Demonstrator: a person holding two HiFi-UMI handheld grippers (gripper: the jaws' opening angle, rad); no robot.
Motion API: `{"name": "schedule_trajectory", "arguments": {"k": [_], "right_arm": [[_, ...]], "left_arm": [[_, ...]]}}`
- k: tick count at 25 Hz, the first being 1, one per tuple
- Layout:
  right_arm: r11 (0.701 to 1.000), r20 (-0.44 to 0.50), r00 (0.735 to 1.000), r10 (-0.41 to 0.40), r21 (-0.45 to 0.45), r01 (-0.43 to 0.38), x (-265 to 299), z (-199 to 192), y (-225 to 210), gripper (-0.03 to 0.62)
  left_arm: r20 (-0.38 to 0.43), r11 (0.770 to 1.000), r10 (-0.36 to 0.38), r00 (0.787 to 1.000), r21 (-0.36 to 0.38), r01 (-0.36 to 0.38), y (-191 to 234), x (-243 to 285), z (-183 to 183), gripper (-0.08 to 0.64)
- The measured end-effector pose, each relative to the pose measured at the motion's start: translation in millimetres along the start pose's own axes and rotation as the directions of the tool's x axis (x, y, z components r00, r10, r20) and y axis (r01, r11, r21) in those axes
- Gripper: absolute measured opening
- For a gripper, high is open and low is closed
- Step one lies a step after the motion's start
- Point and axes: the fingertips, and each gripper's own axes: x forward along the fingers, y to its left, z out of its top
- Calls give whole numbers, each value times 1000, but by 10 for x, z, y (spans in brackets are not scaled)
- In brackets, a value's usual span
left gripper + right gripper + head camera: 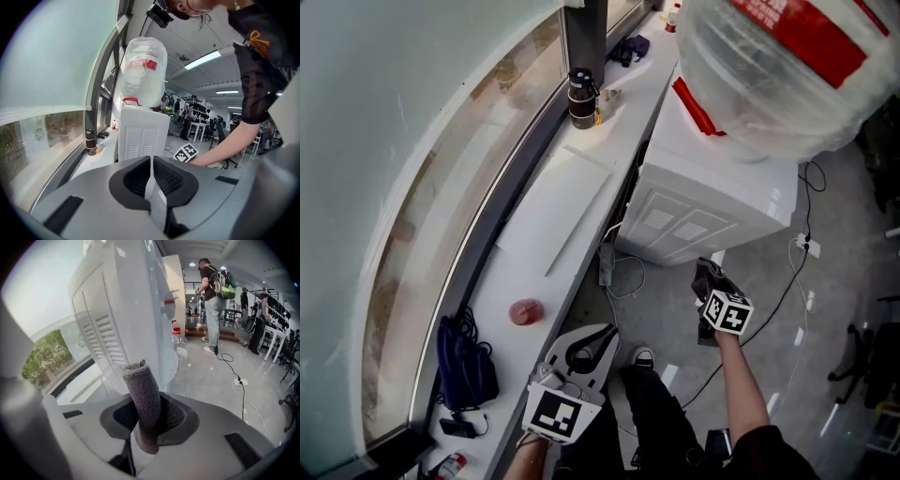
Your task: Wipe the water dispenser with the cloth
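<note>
Head view: cloth (710, 278) near water dispenser (712, 187) edge

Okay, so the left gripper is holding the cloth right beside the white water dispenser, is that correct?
Not quite. The cloth is in the right gripper, not the left. The right gripper view shows it pinched between that gripper's jaws beside the white water dispenser. In the left gripper view, the left gripper has its jaws together with nothing between them.
</note>
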Motion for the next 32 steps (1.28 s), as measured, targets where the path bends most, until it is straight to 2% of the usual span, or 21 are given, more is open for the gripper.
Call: {"name": "schedule_trajectory", "arguments": {"k": [6, 13, 17, 23, 28, 32], "right_arm": [[992, 112, 987, 117, -59, -110, -1137, 581, 338, 104], [963, 170, 950, 261, -116, -244, -2416, 1181, 629, 104], [944, 198, 926, 321, -146, -296, -2995, 1493, 652, 104], [904, 201, 895, 397, -254, -344, -3619, 1779, 594, 104], [892, 222, 875, 431, -249, -376, -3922, 1903, 461, 104], [886, 235, 867, 440, -269, -377, -4003, 1940, 485, 104]], "left_arm": [[8, 1000, -11, 1000, 19, 11, -211, -173, 501, 29], [30, 999, 16, 999, 42, -17, -399, -270, 1041, 29], [54, 998, 32, 998, 57, -35, -535, -277, 1352, 29], [71, 997, 66, 995, 33, -69, -815, -334, 1687, 29], [72, 996, 86, 994, -15, -85, -1123, -371, 1836, 29], [65, 999, 50, 997, -19, -49, -1316, -383, 1924, 29]]}}
